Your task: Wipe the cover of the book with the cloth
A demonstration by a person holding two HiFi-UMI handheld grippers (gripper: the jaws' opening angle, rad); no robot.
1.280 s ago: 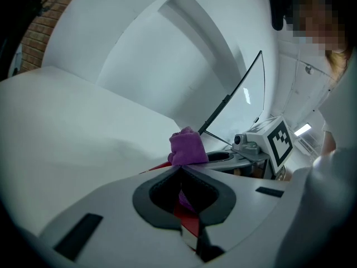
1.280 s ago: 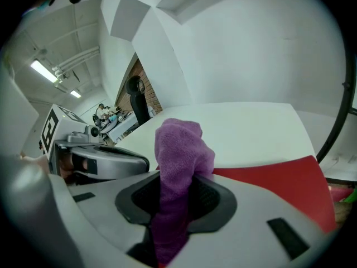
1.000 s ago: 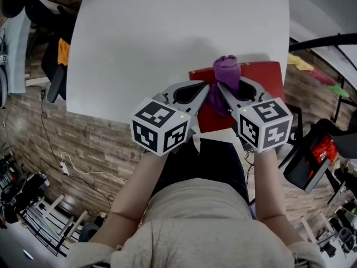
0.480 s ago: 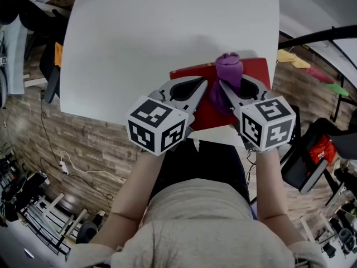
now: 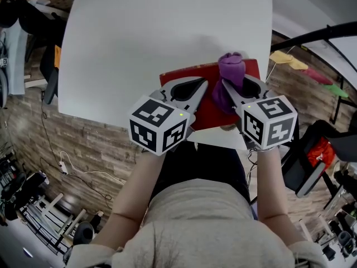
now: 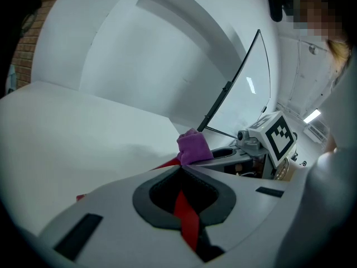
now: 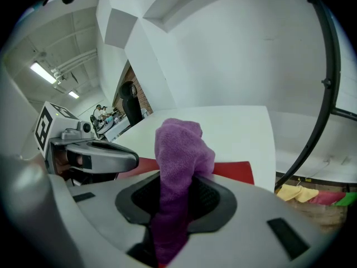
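Observation:
A red book (image 5: pixel 207 111) lies at the near edge of the white table (image 5: pixel 139 38), right of the middle. My left gripper (image 5: pixel 205 84) reaches over its near part. In the left gripper view the jaws (image 6: pixel 181 169) are shut, with a thin red strip of the book (image 6: pixel 187 216) clamped between them. My right gripper (image 5: pixel 224 82) is shut on a purple cloth (image 5: pixel 231 68), whose bunched end sticks out past the tips over the book's far edge. From the right gripper's own view (image 7: pixel 177 177) the cloth (image 7: pixel 181 149) stands up above the book (image 7: pixel 231 169).
The book's near side hangs close to the table's front edge. A black frame bar (image 5: pixel 312 38) and a yellow rag (image 5: pixel 284 57) are off the table's right side. A dark chair (image 5: pixel 53 77) stands at the left. The floor is brick-patterned.
Table and book have slid left in the head view, while both grippers stay almost where they were. The cloth now sits nearer the book's far right corner.

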